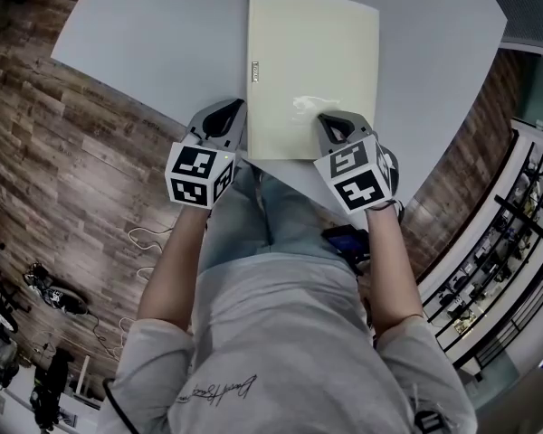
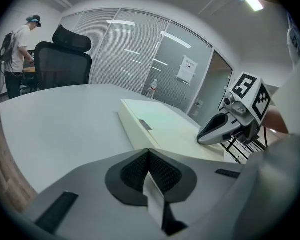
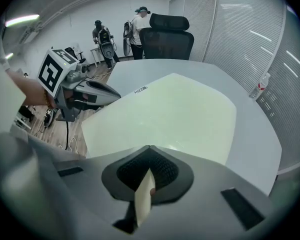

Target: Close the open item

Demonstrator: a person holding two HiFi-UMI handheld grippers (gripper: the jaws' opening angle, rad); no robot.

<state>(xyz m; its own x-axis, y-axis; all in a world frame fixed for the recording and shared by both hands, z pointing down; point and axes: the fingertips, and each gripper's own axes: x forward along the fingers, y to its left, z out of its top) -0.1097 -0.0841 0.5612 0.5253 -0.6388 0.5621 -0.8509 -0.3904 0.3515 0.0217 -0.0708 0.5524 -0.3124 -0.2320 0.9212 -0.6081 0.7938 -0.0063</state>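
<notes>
A pale cream flat case (image 1: 312, 70) lies on the grey table (image 1: 145, 34) with its lid down flat; a small label sits on its left side. My left gripper (image 1: 226, 116) is shut, just off the case's near left corner. My right gripper (image 1: 335, 127) is shut too, its tips resting over the near right part of the lid. In the left gripper view the case (image 2: 165, 126) is ahead of my shut jaws, with the right gripper (image 2: 215, 132) on it. The right gripper view has the lid (image 3: 165, 114) spread beyond the jaws and the left gripper (image 3: 102, 91) at its corner.
The table's near edge runs right under both grippers, with wood floor (image 1: 72, 152) beyond it. A black office chair (image 3: 167, 39) stands at the far side. People stand in the background (image 3: 137, 24). A bottle (image 2: 153, 88) is on the far table edge.
</notes>
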